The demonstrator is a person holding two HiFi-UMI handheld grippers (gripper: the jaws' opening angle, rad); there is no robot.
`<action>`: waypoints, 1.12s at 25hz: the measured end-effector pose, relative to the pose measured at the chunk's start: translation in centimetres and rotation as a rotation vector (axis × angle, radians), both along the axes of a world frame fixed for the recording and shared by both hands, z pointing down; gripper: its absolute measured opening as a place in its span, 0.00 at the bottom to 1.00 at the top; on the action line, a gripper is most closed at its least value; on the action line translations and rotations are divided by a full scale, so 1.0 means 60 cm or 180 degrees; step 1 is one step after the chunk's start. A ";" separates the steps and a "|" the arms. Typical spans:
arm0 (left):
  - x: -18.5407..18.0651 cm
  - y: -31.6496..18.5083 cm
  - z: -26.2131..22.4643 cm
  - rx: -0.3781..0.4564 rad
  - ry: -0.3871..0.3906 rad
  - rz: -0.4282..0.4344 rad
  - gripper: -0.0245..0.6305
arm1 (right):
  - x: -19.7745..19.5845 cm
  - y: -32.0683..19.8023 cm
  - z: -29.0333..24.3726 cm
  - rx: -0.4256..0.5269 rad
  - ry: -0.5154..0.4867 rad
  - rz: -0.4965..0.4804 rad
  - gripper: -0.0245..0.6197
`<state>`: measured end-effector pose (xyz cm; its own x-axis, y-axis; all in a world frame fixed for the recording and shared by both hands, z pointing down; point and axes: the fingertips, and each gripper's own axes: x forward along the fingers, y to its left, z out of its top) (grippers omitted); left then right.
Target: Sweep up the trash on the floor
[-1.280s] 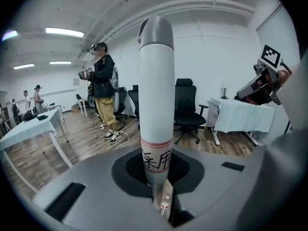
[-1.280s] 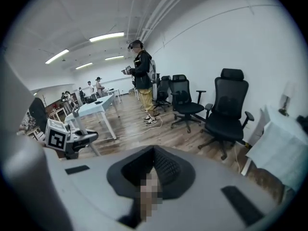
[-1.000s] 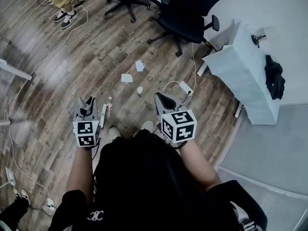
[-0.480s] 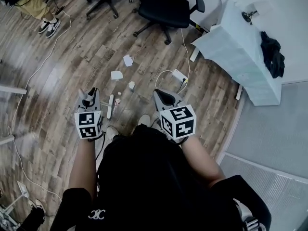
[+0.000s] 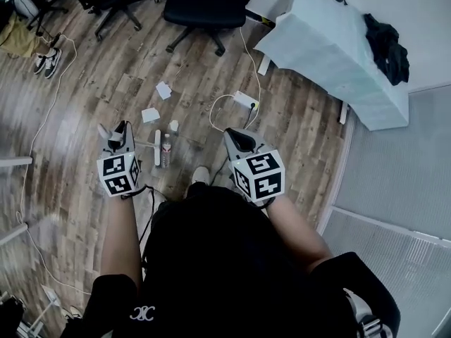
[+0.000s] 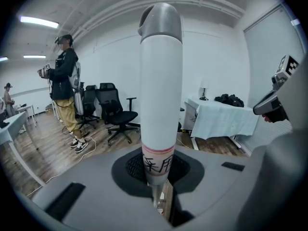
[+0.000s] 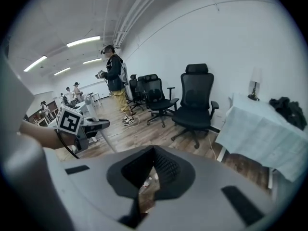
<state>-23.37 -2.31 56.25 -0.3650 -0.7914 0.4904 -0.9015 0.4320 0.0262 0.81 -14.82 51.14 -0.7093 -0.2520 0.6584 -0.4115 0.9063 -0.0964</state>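
White handle (image 6: 161, 95), grey-capped, stands upright through the left gripper (image 6: 159, 189), whose jaws pinch it; presumably the broom. Right gripper (image 7: 144, 179): jaws drawn together on nothing.

Trash lies on the wood floor (image 5: 91, 83), centre-left of the head view: paper scraps (image 5: 149, 115), a cup (image 5: 173, 125) and a bottle (image 5: 166, 148), beside a white bar (image 5: 157, 148), maybe the broom head. All of it lies ahead, between the grippers, nearer the left.

Head view alone maps the trash. Left gripper view alone shows the grip, no litter.
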 end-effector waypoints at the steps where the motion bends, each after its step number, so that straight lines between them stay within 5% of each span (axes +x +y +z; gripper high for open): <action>1: 0.004 -0.012 -0.001 0.0002 -0.0002 -0.0008 0.09 | 0.007 -0.009 0.002 -0.0008 0.0000 0.0008 0.06; 14: 0.050 -0.142 -0.028 0.0052 -0.0116 0.0150 0.09 | 0.060 -0.085 0.022 -0.0093 -0.0061 0.0125 0.06; 28: 0.012 -0.151 -0.104 -0.0154 -0.0537 0.0336 0.09 | 0.007 -0.108 0.027 -0.0329 -0.0400 0.0128 0.06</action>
<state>-22.67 -11.36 50.03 -0.3616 -0.8066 0.4675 -0.9316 0.3321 -0.1476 1.22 -21.28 52.75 -0.7784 -0.2174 0.5889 -0.4261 0.8719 -0.2413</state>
